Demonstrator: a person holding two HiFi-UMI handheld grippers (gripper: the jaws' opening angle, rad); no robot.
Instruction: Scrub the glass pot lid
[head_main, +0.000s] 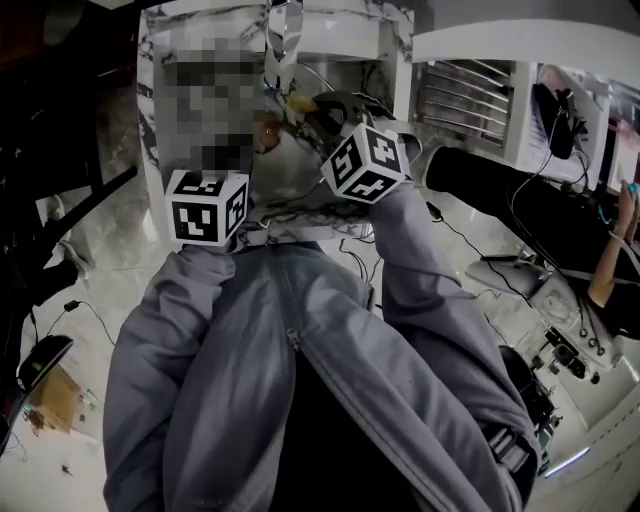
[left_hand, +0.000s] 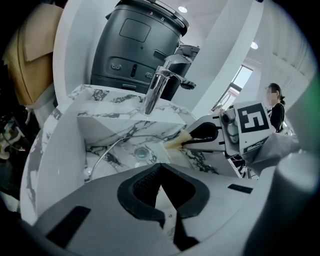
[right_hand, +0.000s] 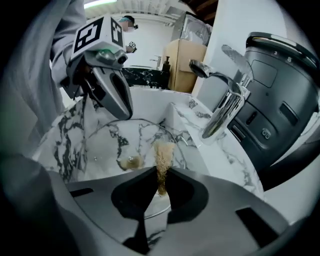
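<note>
As the right hand-held gripper (right_hand: 161, 175) clamps the scrubber (right_hand: 162, 155), the glass pot lid (right_hand: 112, 145) lies just ahead — left hand-held gripper (left_hand: 160, 174) closed, empty.

The right gripper (right_hand: 159, 187) had its jaws closed on a tan fibrous scrubber (right_hand: 162, 160), above a glass pot lid (right_hand: 135, 142) lying in a marble sink (right_hand: 65, 145). The left gripper (right_hand: 124, 111) hung over the sink's left side. A chrome faucet (right_hand: 225, 110) stood at the right.

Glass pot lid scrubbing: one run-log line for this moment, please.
left tool shut | right tool shut on tan scrubber | glass lid in marble sink | scrubber-lid contact unclear
</note>
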